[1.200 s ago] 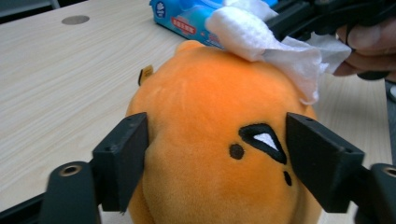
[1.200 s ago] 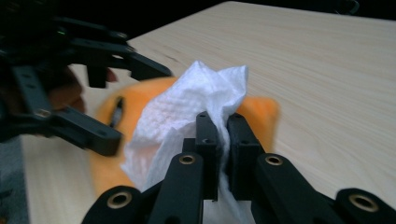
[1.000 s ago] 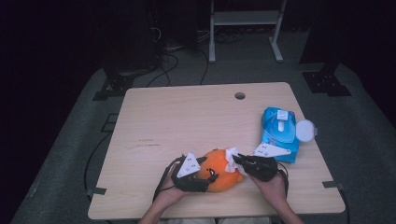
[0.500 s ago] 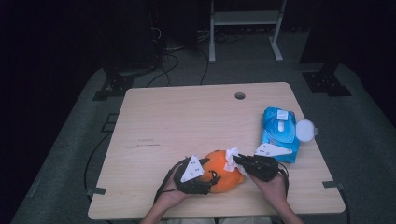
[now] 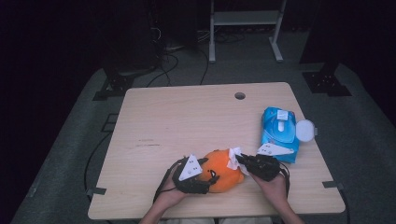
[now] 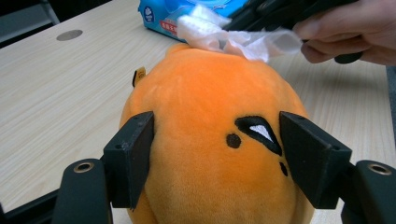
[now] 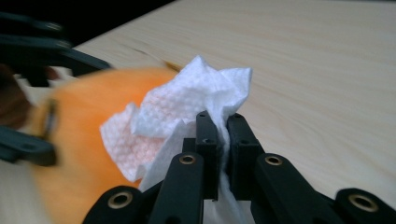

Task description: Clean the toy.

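An orange plush toy [image 5: 224,168] with a stitched black eye lies near the table's front edge. My left gripper [image 5: 208,179] is shut on it; in the left gripper view both pads [image 6: 133,154] press into the plush toy [image 6: 210,140] from either side. My right gripper [image 5: 240,161] is shut on a crumpled white wet wipe [image 5: 232,157] that rests on the top of the toy. In the right gripper view the wipe [image 7: 187,107] bulges out past the closed jaws of the right gripper [image 7: 223,122], against the blurred orange toy [image 7: 79,126].
A blue pack of wet wipes [image 5: 279,133] with its round white lid flipped open lies at the right of the wooden table [image 5: 187,121]. A cable hole [image 5: 240,95] sits near the far edge. Dark floor and stands surround the table.
The toy and both grippers stay almost where they were; the wipe has shifted only slightly on the toy's top.
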`<state>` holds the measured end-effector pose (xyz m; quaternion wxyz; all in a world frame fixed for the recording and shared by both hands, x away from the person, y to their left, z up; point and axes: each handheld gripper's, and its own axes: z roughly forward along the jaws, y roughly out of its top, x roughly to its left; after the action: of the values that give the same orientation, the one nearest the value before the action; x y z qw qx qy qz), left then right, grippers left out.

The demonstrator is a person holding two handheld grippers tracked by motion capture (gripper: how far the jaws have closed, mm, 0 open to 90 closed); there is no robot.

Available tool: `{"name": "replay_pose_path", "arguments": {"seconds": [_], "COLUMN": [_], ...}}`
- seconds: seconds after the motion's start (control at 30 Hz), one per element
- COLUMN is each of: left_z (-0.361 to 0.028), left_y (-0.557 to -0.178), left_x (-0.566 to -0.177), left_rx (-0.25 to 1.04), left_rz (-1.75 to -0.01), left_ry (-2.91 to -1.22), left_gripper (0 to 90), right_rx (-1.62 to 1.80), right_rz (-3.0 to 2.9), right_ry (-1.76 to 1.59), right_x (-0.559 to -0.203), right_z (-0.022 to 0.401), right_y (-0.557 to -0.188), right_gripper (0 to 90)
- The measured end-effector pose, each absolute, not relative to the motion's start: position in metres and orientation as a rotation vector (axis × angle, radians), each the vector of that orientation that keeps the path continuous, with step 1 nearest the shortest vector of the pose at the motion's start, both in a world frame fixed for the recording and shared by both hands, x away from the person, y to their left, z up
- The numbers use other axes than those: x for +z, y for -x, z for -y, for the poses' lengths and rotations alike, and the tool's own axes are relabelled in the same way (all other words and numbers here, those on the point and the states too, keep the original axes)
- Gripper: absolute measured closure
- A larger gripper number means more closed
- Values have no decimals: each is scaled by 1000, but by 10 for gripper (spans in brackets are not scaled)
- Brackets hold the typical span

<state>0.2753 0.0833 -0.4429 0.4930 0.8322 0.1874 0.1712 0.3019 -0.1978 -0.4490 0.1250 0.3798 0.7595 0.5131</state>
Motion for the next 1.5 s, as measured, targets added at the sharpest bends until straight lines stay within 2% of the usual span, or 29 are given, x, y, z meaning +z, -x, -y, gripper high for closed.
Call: {"name": "replay_pose_path", "arguments": {"seconds": [0.13,0.33,0.5,0.7,0.87,0.9,0.97,1.07,1.17,1.33,1.37,1.4,1.5], "left_z": [-81,-81,-77,-78,-83,-84,-83,-76,-76,-84,-84,-83,-78], "left_y": [-276,-276,-275,-275,-279,-280,-281,-275,-273,-282,-284,-283,-278], "left_x": [-443,-444,-443,-443,-435,-436,-439,-439,-439,-437,-440,-441,-441], "left_rx": [418,418,433,433,417,392,369,423,435,360,318,315,379], "left_rz": [-455,-453,-447,-449,-550,-571,-564,-484,-468,-593,-598,-587,-513], "left_ry": [-2022,-2018,-2021,-2019,-1974,-1970,-1990,-2023,-2027,-1969,-1975,-1981,-2016], "left_gripper": [290,289,286,277,131,128,178,247,248,105,109,154,239], "right_rx": [1484,1560,1545,1571,1562,1569,1561,1563,1569,1568,1575,1576,1606], "right_rz": [-2224,-2215,-2216,-2247,-2244,-2242,-2241,-2246,-2266,-2264,-2263,-2261,-2278], "right_ry": [-1132,-1014,-1092,-922,-992,-1009,-1007,-934,-867,-905,-918,-909,-844], "right_x": [-455,-435,-444,-431,-441,-441,-439,-430,-425,-431,-431,-430,-425], "right_z": [198,186,192,171,182,184,184,170,162,171,172,171,159], "right_y": [-303,-293,-298,-285,-293,-294,-292,-283,-279,-285,-284,-283,-276], "right_gripper": [841,840,840,840,842,842,842,841,841,843,843,843,841]}}
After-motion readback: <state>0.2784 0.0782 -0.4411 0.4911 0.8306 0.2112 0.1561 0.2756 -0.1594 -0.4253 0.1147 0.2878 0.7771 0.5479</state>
